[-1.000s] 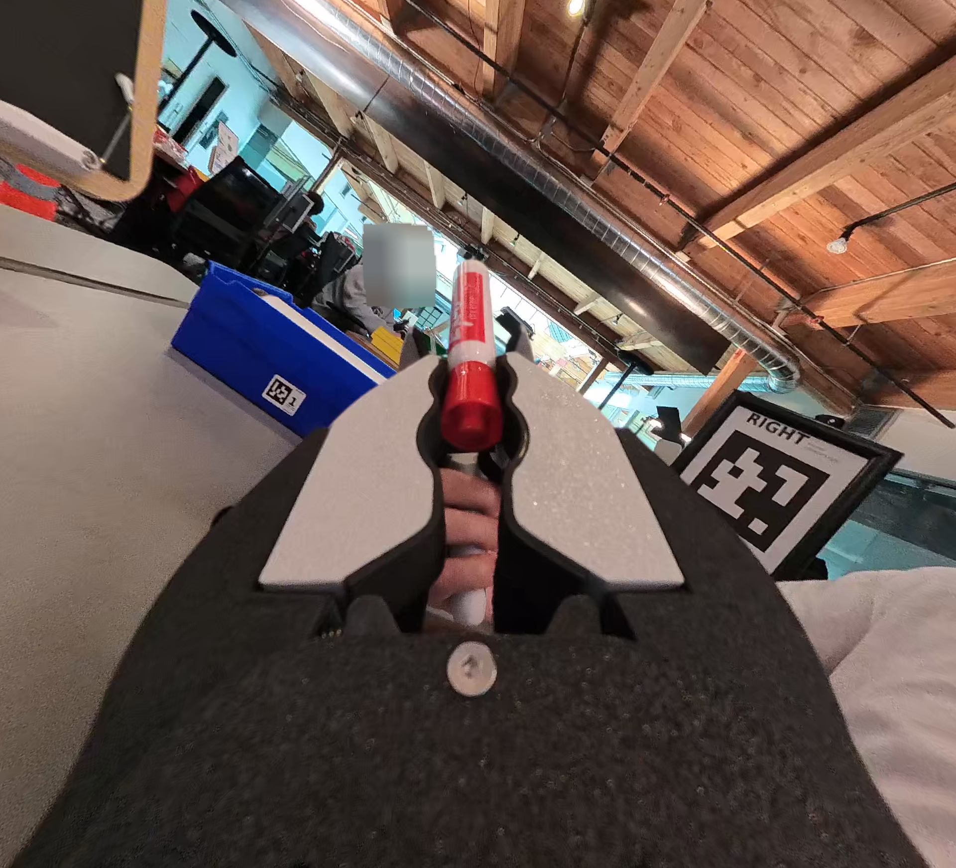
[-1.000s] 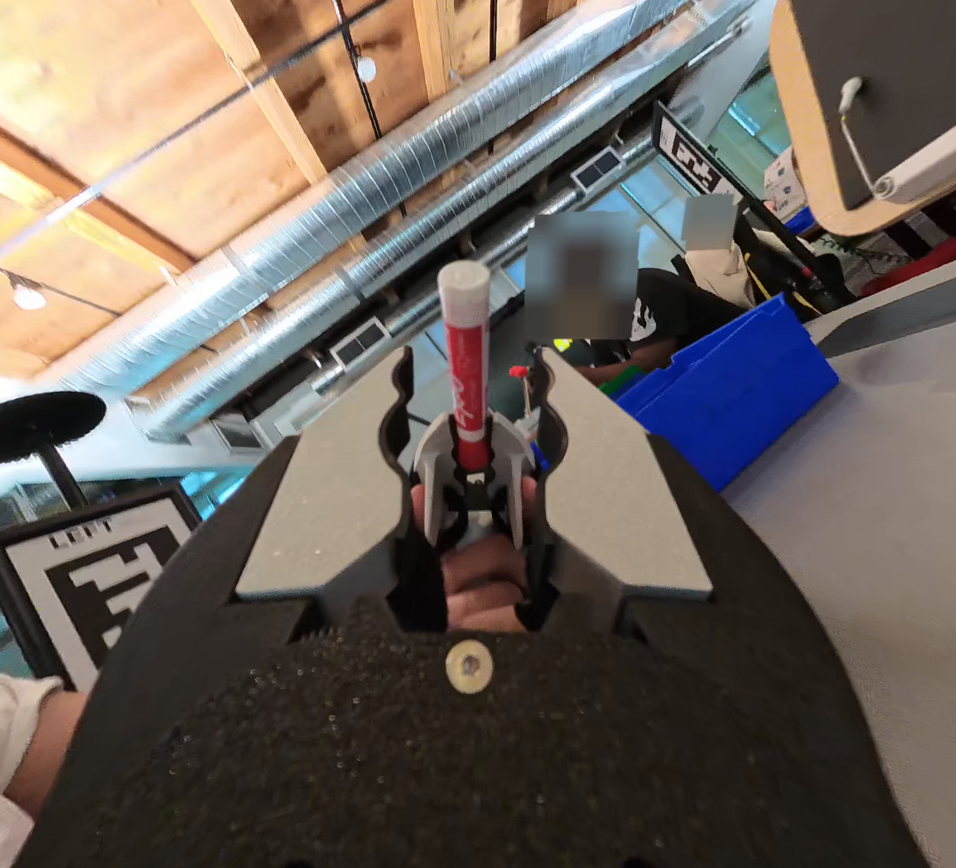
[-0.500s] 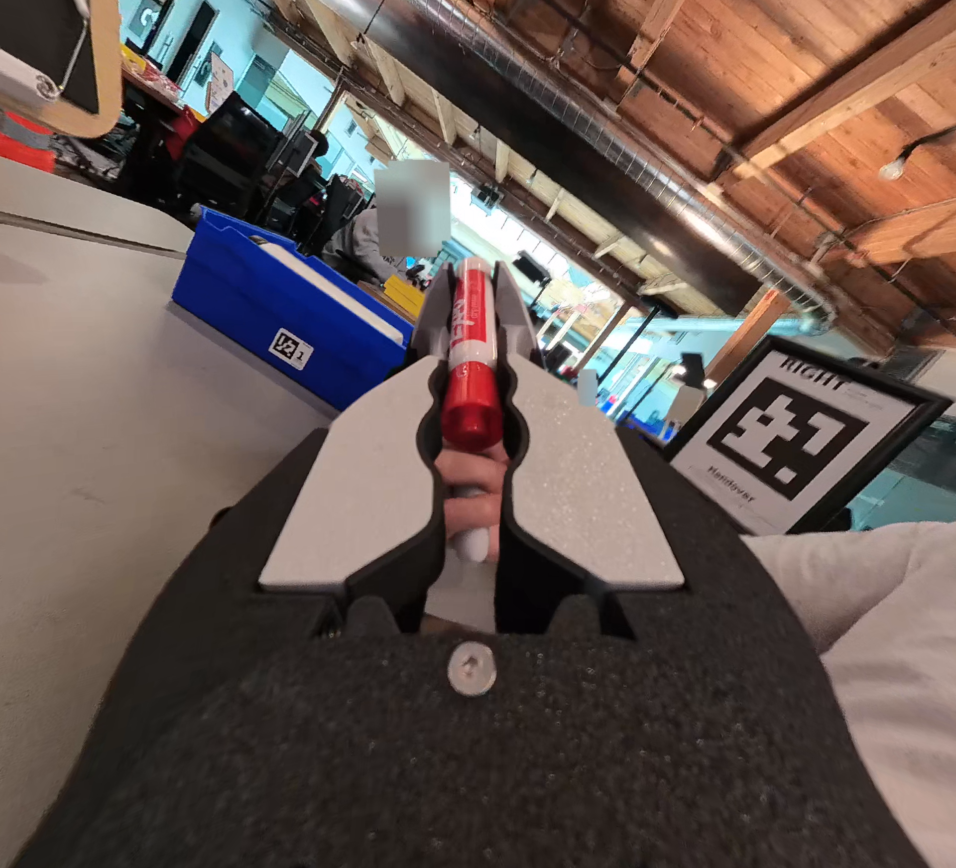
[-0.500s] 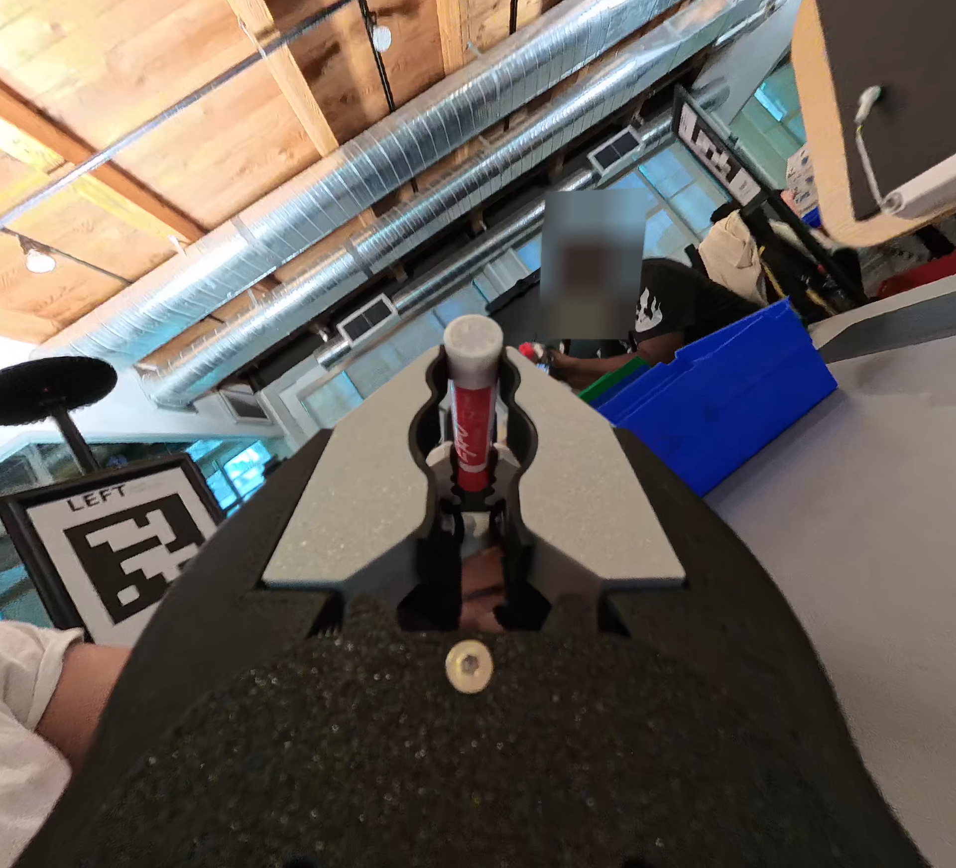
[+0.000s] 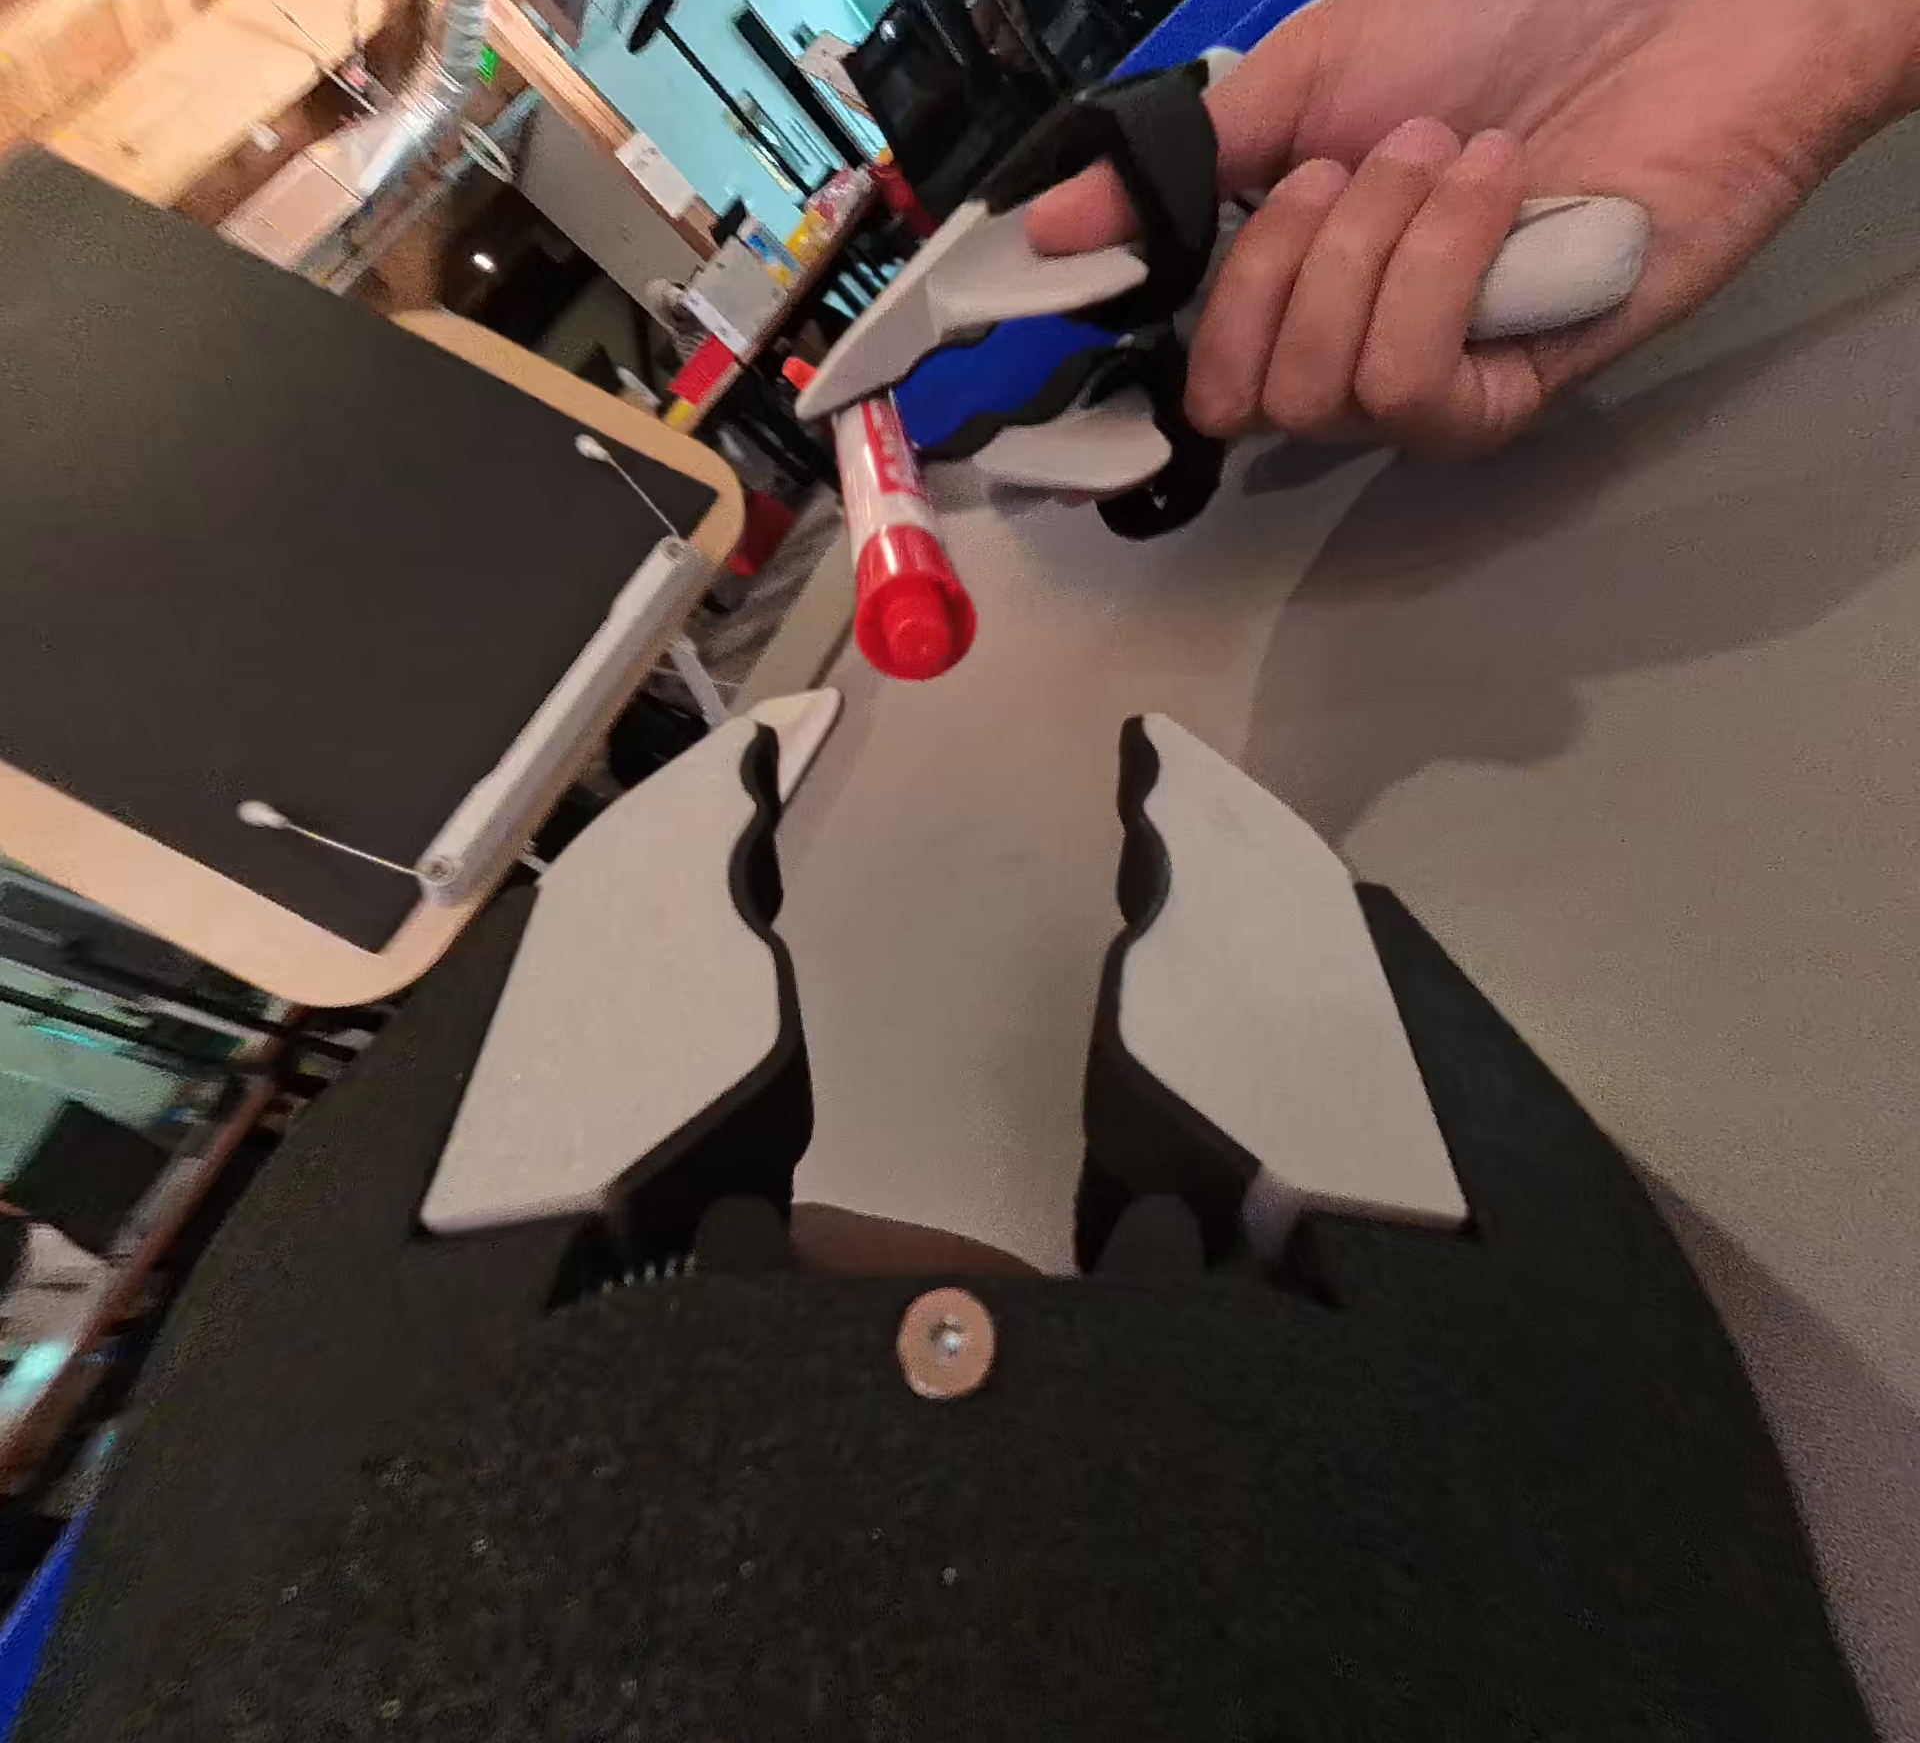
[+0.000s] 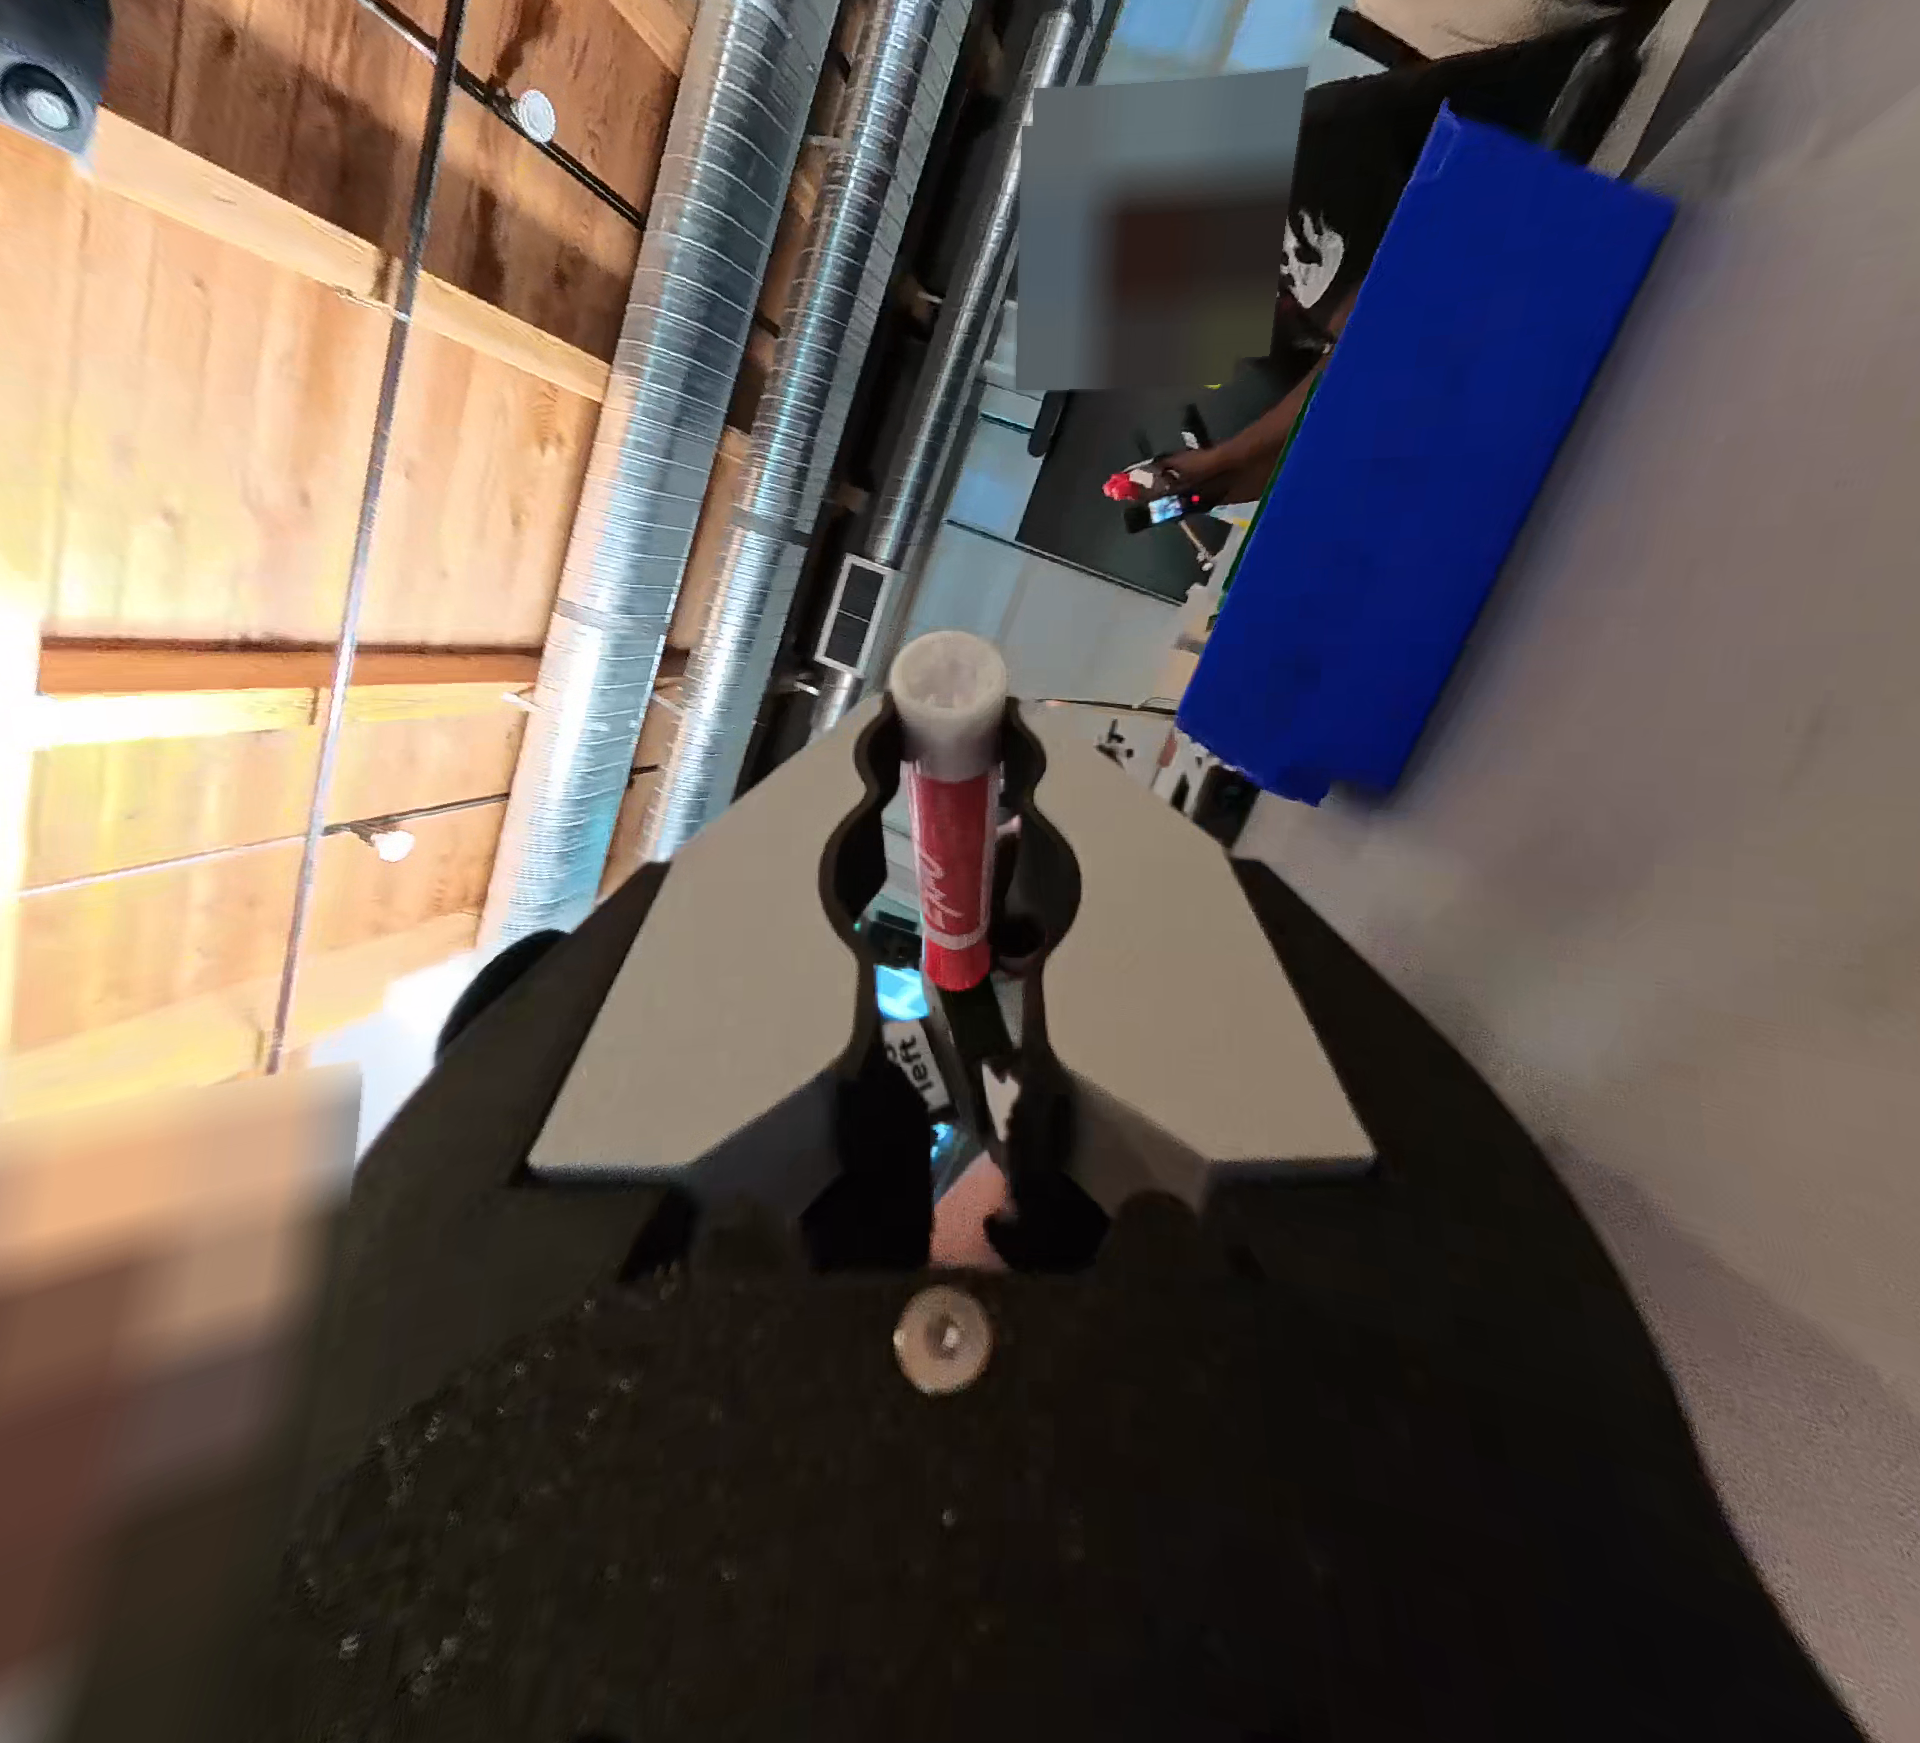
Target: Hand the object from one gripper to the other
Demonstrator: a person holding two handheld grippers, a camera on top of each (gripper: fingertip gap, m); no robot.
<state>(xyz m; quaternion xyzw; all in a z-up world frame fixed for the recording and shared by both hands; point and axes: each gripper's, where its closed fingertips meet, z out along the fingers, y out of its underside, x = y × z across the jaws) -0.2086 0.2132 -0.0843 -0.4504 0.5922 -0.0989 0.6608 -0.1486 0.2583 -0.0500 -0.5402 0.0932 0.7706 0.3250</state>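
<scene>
1. Now the red marker [image 5: 902,540] sits in the right tool [image 5: 883,410], which is clamped on the barrel; the red cap end juts toward the left tool [image 5: 977,737], apart from it and above the grey tabletop [image 5: 1558,862].
2. Judging by that, the transfer looks done: the giver has let go, so the receiver alone carries it.
3. The left tool's jaws stand wide apart, holding and touching nothing.
4. In the right wrist view the marker [image 6: 951,820] runs between that tool's closed fingers [image 6: 727,987], its white end past the tips.
5. A hand [image 5: 1455,166] grips the right tool's handle.
</scene>
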